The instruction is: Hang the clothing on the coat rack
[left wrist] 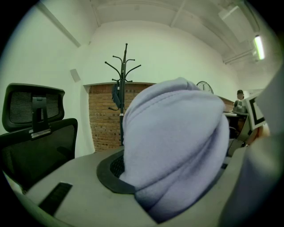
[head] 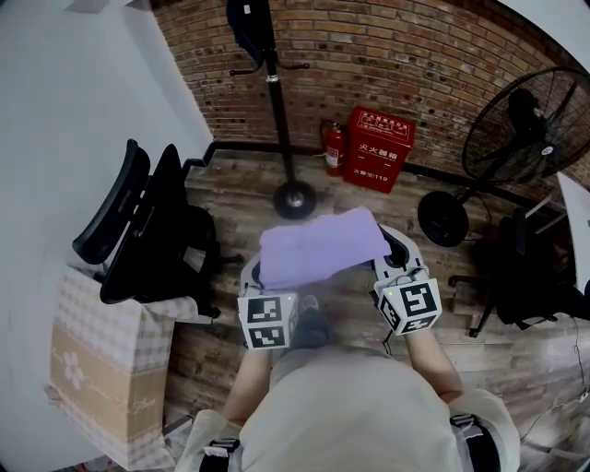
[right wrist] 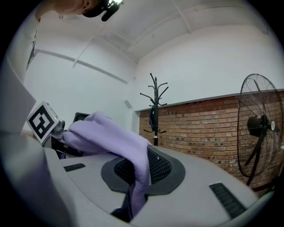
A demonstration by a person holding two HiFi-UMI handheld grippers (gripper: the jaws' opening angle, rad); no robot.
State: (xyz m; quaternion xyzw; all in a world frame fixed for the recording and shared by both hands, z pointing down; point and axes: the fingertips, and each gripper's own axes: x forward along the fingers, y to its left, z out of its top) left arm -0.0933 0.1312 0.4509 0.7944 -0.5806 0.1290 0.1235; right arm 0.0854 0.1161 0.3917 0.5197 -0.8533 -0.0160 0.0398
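Note:
A lilac fleece garment point(head: 321, 247) is stretched between both grippers in front of me. My left gripper point(head: 260, 278) is shut on a thick bunch of the lilac garment point(left wrist: 177, 150), which fills most of the left gripper view. My right gripper point(head: 395, 260) is shut on a thin edge of the lilac garment point(right wrist: 133, 177), the cloth running off to the left. The black coat rack point(head: 277, 101) stands ahead by the brick wall, with a dark item point(head: 247, 26) hanging on it. The coat rack point(left wrist: 123, 84) also rises in the left gripper view, and the coat rack point(right wrist: 154, 106) in the right one.
Two black office chairs point(head: 152, 230) stand at the left above a checked paper bag point(head: 101, 359). A red fire extinguisher point(head: 334, 149) and red box point(head: 379, 147) sit by the wall. A large black floor fan point(head: 516, 138) stands at the right.

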